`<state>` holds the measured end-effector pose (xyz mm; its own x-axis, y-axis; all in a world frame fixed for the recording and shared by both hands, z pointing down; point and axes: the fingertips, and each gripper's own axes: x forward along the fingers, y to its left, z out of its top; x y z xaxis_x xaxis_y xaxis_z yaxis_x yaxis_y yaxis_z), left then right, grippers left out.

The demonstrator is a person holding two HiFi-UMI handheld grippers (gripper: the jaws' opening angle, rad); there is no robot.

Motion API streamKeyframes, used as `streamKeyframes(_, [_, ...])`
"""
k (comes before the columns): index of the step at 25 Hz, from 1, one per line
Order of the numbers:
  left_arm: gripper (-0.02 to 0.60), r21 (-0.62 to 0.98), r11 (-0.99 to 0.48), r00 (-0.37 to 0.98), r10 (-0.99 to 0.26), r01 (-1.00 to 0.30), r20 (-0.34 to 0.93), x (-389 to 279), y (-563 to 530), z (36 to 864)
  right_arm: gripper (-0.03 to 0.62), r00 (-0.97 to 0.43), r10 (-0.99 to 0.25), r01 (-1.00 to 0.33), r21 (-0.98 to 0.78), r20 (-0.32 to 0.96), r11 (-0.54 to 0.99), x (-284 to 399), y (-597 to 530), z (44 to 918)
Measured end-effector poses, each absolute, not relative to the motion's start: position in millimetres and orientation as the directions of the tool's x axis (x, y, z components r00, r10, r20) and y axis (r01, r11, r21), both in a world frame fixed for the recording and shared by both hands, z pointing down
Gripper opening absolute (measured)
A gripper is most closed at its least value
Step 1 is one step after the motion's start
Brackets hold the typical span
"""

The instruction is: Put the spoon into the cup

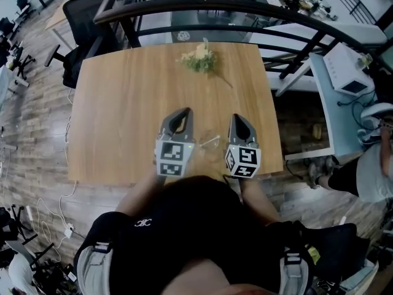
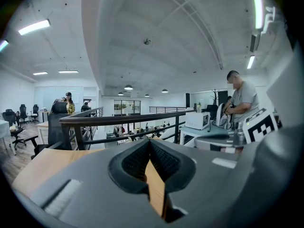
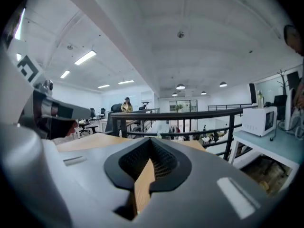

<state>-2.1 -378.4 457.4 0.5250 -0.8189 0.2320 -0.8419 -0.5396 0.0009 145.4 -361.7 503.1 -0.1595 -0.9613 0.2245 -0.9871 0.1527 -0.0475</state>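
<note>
The right gripper [image 3: 151, 141] has its fingers [image 3: 164, 161] pressed together with nothing between them; only the worktop [image 3: 85, 141] shows through the gap below. The left gripper [image 2: 149, 142] is the same, fingers [image 2: 135, 161] together and empty. From the head view both grippers, left [image 1: 184, 111] and right [image 1: 236, 117], hang side by side above the worktop's near edge. Between them stands the clear cup [image 1: 209, 149], with the pale spoon [image 1: 210, 142] slanting at its rim. A leafy sprig [image 1: 198, 59] lies well apart by the far edge, below a dark railing [image 1: 245, 6].
</note>
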Motion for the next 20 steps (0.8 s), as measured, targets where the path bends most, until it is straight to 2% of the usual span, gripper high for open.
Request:
streamKeyframes(4, [0.011, 0.018, -0.536, 0.526, -0.821, -0.844, 0.222, -1.1, -379.6, 454.6, 0.003, -0.147, -0.985, -0.989, -0.029, 0.095, 0.145, 147.0, -365.0, 448.6])
streamKeyframes(7, [0.011, 0.039, -0.531, 0.526, -0.822, -0.846, 0.218, -0.3, -381.7, 453.5, 0.002, -0.129, -0.99, -0.991, -0.028, 0.051, 0.127, 153.6, -371.3, 431.8])
streamKeyframes(20, [0.011, 0.039, -0.534, 0.528, -0.82, -0.845, 0.22, -4.1, -383.1, 454.5, 0.002, -0.12, -0.99, -0.99, -0.083, 0.069, 0.114, 158.2, -375.1, 443.0])
